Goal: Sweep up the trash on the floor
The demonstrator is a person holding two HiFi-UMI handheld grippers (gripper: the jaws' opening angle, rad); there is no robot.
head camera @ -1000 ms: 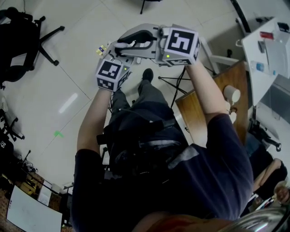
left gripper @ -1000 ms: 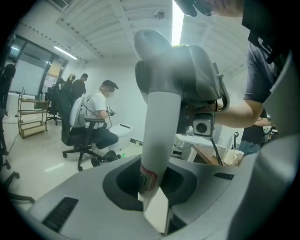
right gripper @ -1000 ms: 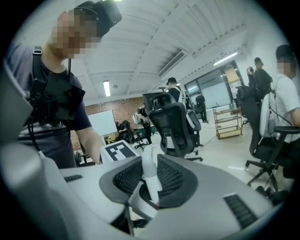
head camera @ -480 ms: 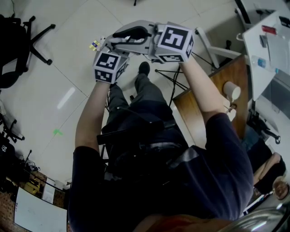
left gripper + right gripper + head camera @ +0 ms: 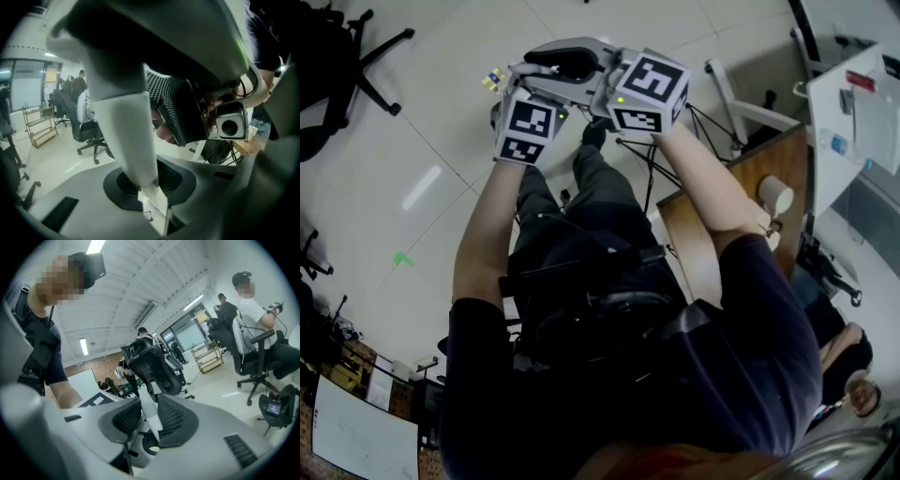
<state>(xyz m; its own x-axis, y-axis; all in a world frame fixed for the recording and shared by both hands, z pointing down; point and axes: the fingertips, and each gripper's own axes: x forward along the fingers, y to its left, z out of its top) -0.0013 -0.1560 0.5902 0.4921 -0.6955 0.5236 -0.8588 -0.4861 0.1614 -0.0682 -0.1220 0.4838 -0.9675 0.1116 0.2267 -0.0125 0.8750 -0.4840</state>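
A white handle (image 5: 126, 126) runs between the jaws of both grippers. My left gripper (image 5: 525, 94) is shut on it, and its jaws have just been closing. My right gripper (image 5: 553, 67) holds the same handle (image 5: 146, 409) between its mesh pads; its jaws have just been opening a little, with the pads still on the handle. The left gripper view shows the right gripper (image 5: 176, 108) close behind the handle. Small yellow and blue trash bits (image 5: 494, 80) lie on the pale floor just left of the grippers. A green scrap (image 5: 401, 260) lies further left. The handle's lower end is hidden.
A black office chair (image 5: 328, 66) stands at the top left. A wooden table (image 5: 722, 216) with a paper cup (image 5: 775, 195) is on the right, a white stand (image 5: 727, 94) beyond it. Seated people (image 5: 255, 329) and chairs fill the room's far side.
Both grippers have moved up the frame and slightly left, down toward the floor, staying together. The trash bits now lie right beside them.
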